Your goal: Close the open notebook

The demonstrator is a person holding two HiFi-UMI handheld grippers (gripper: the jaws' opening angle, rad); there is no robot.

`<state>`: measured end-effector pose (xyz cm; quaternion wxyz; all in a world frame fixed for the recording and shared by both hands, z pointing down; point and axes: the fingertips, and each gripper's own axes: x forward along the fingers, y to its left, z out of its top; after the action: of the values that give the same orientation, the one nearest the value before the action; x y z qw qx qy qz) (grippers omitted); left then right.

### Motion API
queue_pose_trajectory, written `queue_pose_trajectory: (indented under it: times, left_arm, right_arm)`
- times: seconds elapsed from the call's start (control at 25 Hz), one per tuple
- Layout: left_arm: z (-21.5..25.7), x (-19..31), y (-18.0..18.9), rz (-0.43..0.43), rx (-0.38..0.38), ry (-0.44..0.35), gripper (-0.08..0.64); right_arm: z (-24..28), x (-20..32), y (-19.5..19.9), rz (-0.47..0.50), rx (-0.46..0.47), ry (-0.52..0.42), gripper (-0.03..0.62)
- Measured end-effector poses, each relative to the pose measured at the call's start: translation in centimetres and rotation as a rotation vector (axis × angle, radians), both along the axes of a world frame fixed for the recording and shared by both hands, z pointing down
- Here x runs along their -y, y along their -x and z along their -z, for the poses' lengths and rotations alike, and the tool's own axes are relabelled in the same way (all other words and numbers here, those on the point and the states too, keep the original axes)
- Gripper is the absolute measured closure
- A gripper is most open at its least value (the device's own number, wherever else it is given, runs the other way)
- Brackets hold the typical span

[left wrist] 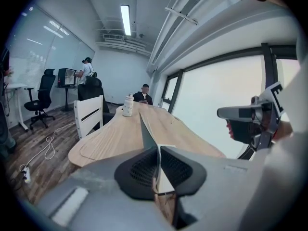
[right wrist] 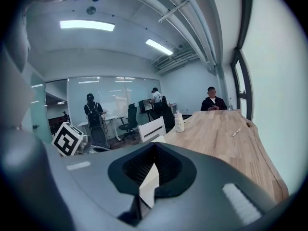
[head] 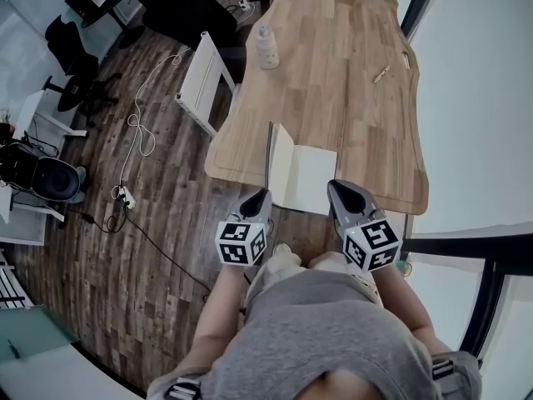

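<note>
The open notebook (head: 310, 177) lies at the near edge of the wooden table (head: 333, 73), its right page flat. Its left cover (head: 271, 152) stands nearly upright. My left gripper (head: 265, 194) is shut on that cover's near edge; in the left gripper view the cover (left wrist: 147, 131) rises edge-on from between the pads of the left gripper (left wrist: 158, 150). My right gripper (head: 333, 186) sits at the right page's near corner. In the right gripper view a white page (right wrist: 148, 179) shows as a wedge between the pads of the right gripper (right wrist: 154, 146), which are closed on it.
A white bottle (head: 266, 47) stands at the table's far left and a pen (head: 381, 74) lies at the far right. A white chair (head: 204, 77) is beside the table's left edge. Cables (head: 137, 123) trail on the floor. People are in the background.
</note>
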<state>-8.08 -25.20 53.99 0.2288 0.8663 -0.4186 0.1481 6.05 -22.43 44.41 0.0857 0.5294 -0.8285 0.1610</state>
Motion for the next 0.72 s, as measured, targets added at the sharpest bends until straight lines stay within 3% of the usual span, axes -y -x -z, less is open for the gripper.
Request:
queue_pose_trajectory:
  times: [0.48,0.72]
  left_arm:
    - [0.4,-1.8,-3.4,-0.025,0.088,-0.047,0.526]
    - [0.3,-2.5,-5.0,-0.013,0.076,-0.042,0.526]
  right_arm:
    - [0.3,-1.8,-3.1,0.008,0.011,-0.006,0.591]
    - [0.2,-2.8,-4.4,0.007,0.017,-0.004,0.591]
